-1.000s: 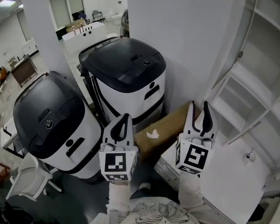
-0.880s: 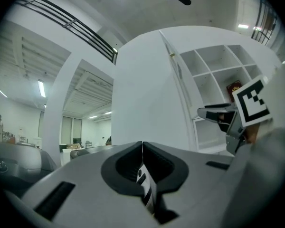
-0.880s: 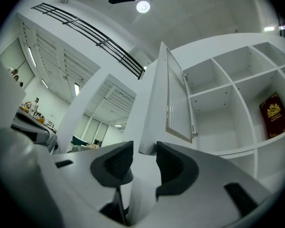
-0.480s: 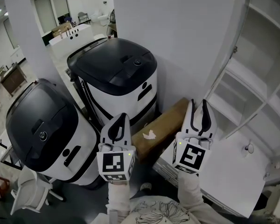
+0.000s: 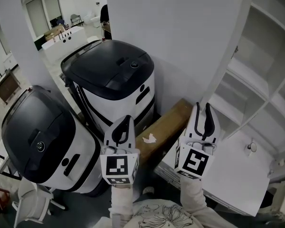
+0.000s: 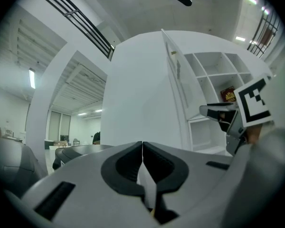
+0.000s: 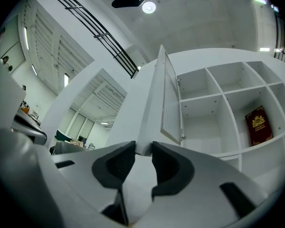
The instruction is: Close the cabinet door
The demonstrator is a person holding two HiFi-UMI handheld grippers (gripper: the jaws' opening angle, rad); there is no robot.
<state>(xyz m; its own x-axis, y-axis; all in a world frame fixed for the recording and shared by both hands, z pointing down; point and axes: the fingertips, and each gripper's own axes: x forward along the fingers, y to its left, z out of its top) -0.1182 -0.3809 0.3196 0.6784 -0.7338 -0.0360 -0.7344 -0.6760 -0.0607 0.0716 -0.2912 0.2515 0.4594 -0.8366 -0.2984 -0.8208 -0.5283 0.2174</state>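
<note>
Reaching cabinet door (image 5: 180, 46): swung wide open, edge-on before you.
Right gripper (image 5: 202, 107): jaws apart, just narrowing; door edge shows in the gap, unpinched.
Left gripper (image 5: 125, 120): jaws pressed together, empty.
Shelves (image 5: 270, 56): next, you likely swing the door onto them.

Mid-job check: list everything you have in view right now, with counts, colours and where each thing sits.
cabinet: one, white, open shelves, right.
cabinet door: one, white, swung open, centre.
book: one, red, upright in a cabinet compartment.
panel with knob: one, white, lower right below the shelves.
lidded units: two, white bodies, black tops, left of the door.
cardboard box: one, brown, floor, between nearer unit and cabinet.
chair: one, white, bottom left.
left gripper: one, white and black, jaws shut, empty.
right gripper: one, white and black, jaws apart, just been closing, door edge in line with the gap, not clamped.
</note>
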